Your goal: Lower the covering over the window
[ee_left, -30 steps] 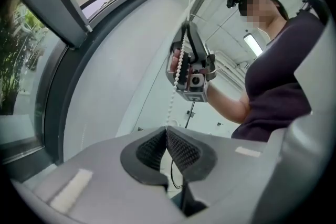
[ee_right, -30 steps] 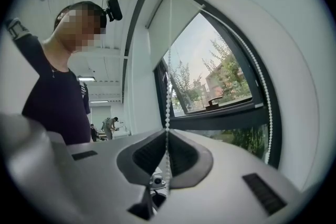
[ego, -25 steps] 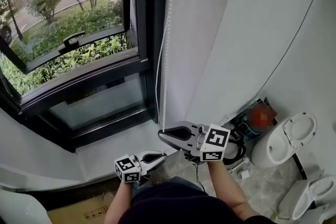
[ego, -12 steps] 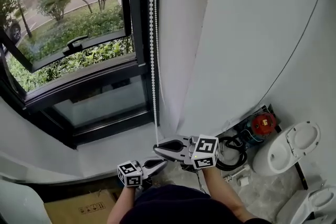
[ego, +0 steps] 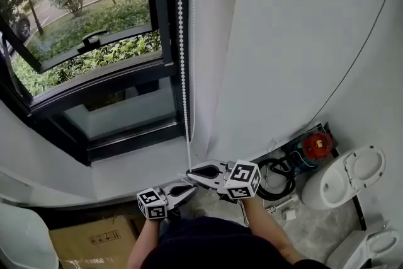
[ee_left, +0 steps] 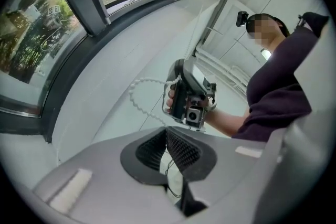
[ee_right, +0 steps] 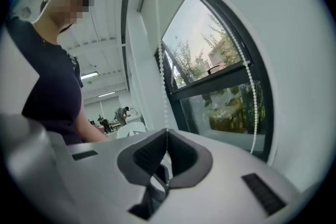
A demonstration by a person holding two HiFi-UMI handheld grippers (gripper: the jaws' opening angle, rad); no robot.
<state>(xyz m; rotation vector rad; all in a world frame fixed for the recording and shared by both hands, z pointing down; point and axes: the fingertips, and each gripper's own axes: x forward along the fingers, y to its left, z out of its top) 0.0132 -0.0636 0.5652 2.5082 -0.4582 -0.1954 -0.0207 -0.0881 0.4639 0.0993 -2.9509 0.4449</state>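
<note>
Right claw point(ego: 191, 171) and left claw point(ego: 192, 187) pinch bead chain point(ego: 183, 72).

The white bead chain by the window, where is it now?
In the head view the bead chain hangs along the window frame's right side, beside the white wall, down to the right gripper gripping it at bottom centre.

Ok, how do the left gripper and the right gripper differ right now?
The grey right gripper sits further up the head view, nearer the window, than the grey left gripper. Above the right gripper the white bead chain runs taut straight up; between it and the left gripper the chain sags in a slack loop. Both have jaws shut on that chain.
</note>
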